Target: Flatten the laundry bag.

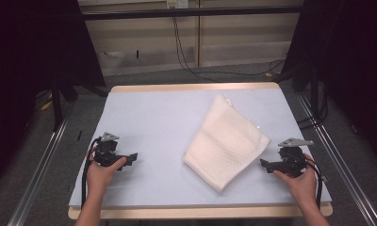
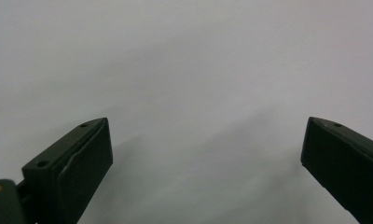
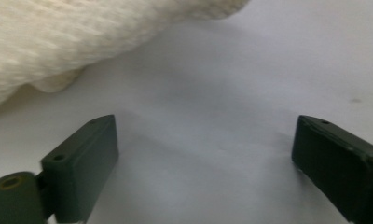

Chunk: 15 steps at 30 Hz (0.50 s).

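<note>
- The right gripper (image 1: 266,164) rested low on the desk (image 1: 153,122), its jaws spread wide with nothing between them; in the right gripper view they framed only bare grey surface.
- Just past those jaws lay the towel (image 1: 226,141) — a cream, knitted-looking cloth, folded into a rough wedge and lying slantwise on the right half of the desk. Its nearer edge (image 3: 54,79) sat close to the gripper tips but apart from them, off toward the left jaw in that view.
- The left gripper (image 1: 130,157) also sat on the desk near the front left, jaws spread and empty, pointing inward toward the towel yet well apart from it; the left gripper view showed plain desk between the jaws.
- Each gripper was held by a hand — the left hand (image 1: 102,172) and the right hand (image 1: 299,181) coming in from the near edge.
- Judged from this, the work stood at its very start: the towel was untouched and both grippers waited at either side.
- The next move would probably call for the right gripper to slide forward to the towel's near right corner and close on a single layer, while the left crossed the open desk to reach the opposite edge.
- The cloth looked soft and thick, so a low, flat approach seemed needed to catch the edge.
</note>
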{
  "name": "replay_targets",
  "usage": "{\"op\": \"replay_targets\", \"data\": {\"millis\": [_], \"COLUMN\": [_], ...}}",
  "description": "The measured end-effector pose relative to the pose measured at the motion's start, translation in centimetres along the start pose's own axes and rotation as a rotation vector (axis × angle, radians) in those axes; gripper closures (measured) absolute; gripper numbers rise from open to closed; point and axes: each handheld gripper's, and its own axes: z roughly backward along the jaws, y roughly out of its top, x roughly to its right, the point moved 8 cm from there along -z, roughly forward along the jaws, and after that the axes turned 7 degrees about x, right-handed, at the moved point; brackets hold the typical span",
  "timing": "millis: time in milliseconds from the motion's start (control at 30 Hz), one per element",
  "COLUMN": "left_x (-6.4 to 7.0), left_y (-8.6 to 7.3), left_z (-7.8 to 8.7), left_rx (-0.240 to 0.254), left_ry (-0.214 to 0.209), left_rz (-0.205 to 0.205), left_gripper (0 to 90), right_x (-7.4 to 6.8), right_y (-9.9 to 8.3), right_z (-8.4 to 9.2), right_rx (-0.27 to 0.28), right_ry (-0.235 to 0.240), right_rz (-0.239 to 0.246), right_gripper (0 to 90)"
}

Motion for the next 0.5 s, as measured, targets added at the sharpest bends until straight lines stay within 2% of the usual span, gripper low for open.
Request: {"op": "replay_targets", "data": {"millis": [33,100,133,200,333,500], "left_x": [0.7,1.8,2.2,3.0,4.4,5.5], "left_y": [0.4,0.9,1.2,1.4,1.9,2.3], "left_z": [-0.2,-0.4,-0.4,-0.5,-0.7,-0.8], "left_rx": [0.016,0.022,0.029,0.014,0.025,0.024], "left_ry": [-0.020,-0.050,-0.057,-0.090,-0.116,-0.149], "left_rz": [0.007,-0.006,-0.011,-0.025,-0.043,-0.067], "left_gripper": [0.9,0.9,0.8,0.8,0.8,1.1], "right_x": [-0.3,-0.6,-0.9,-1.3,-2.3,-3.6], "right_y": [0.1,0.7,0.8,1.0,1.0,1.4], "right_z": [0.1,0.5,0.7,0.8,0.7,0.5], "right_rx": [-0.004,0.032,0.030,0.028,0.005,0.007], "right_ry": [0.021,0.039,0.048,0.054,0.080,0.124], "right_rz": [-0.004,-0.011,-0.011,0.010,0.028,0.061], "right_gripper": [9.0,9.5,10.0,10.9,12.1,15.5]}}
